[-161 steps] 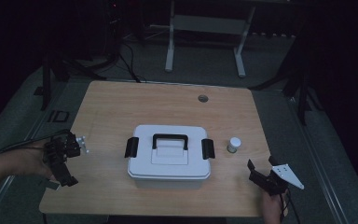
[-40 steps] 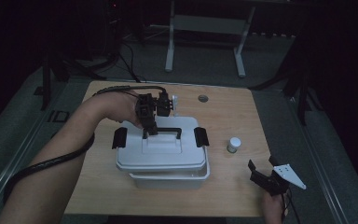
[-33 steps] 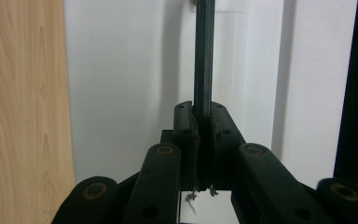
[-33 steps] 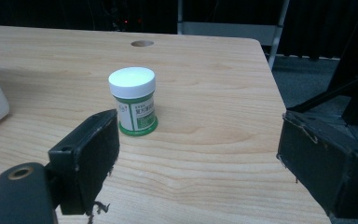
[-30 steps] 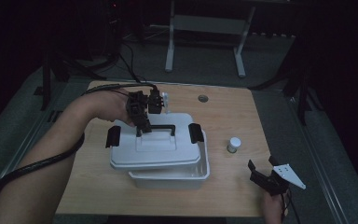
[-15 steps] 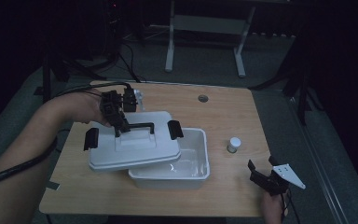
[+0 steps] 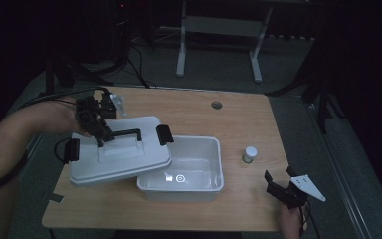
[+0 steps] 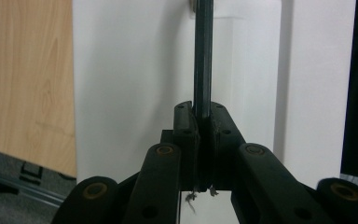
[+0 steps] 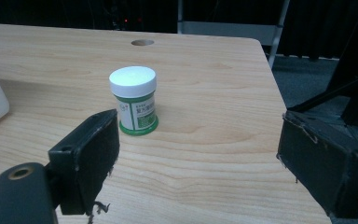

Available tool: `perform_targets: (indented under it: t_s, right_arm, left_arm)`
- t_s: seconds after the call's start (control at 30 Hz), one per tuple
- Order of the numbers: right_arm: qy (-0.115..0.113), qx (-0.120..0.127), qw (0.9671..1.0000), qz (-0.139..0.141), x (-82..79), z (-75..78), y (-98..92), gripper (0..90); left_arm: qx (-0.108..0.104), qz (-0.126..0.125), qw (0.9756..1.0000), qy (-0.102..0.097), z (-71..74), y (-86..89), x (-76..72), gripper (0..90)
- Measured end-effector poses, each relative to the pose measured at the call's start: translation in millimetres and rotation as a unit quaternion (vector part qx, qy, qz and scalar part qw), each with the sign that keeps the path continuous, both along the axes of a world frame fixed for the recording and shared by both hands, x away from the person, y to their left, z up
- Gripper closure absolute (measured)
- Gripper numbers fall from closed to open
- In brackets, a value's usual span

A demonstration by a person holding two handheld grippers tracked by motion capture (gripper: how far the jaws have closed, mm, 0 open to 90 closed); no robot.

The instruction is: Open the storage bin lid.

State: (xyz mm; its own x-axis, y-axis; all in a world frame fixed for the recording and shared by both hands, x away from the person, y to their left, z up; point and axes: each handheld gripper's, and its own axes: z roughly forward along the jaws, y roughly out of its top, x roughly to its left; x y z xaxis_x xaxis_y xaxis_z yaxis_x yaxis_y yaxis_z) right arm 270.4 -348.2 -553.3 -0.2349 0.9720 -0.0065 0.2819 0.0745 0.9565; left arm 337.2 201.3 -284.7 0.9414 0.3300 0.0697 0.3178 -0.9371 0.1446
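1. Clamping: my left gripper [image 8: 200, 123] has both black jaws pinched tight on the thin dark handle bar [image 8: 203, 56] of the white plastic lid [image 8: 135, 84]. In the left gripper view the bar runs straight up from between the pads.
2. In the high view the same left gripper [image 7: 101, 139] holds the dark handle [image 7: 124, 134] near its left end, and the white lid [image 7: 122, 159] hangs from it, tilted, right side higher.
3. Lid is off the open white rectangular plastic box [image 7: 199, 186]. Its right edge overlaps the box's left rim; I can't tell if they touch. The rest of it sits over the left part of the light wooden table [image 7: 229, 119].
4. Black latch clips on both short ends of the lid, left one [image 7: 71, 149] and right one [image 7: 164, 134].
5. A small round mark [image 7: 179, 178] shows on the box floor; too small for me to identify.
6. My right gripper [image 9: 198, 154] is released: jaws spread wide, nothing between the pads, just bare tabletop [image 9: 205, 140].
7. Small jar with white cap and green label [image 9: 134, 100] stands upright beyond those jaws, nearer the left pad, not touching either.
8. High view: right gripper [image 7: 283, 191] is at the near right corner of the table, jar [image 7: 249, 155] between it and the box, apart from both.
9. Round hole [image 7: 216, 105] in the tabletop near the far edge.
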Motion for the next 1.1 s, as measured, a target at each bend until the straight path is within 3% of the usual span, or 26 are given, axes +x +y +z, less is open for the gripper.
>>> perform_targets:
  t_s: [0.3,0.63,1.1]
  right_arm:
    - [0.001,-0.001,1.0000,-0.001,0.1,0.0,0.4,12.5]
    - [0.001,-0.003,1.0000,-0.002,0.3,0.0,0.6,12.5]
    - [0.003,-0.006,1.0000,-0.002,0.6,0.1,1.4,12.5]
  left_arm:
    - [-0.012,0.028,0.9995,-0.009,-3.6,30.8,-8.5,83.6]
    - [-0.005,0.063,0.9980,-0.001,-15.5,66.7,-17.9,83.6]
    - [-0.015,0.091,0.9957,-0.006,-47.1,97.0,-20.8,83.6]
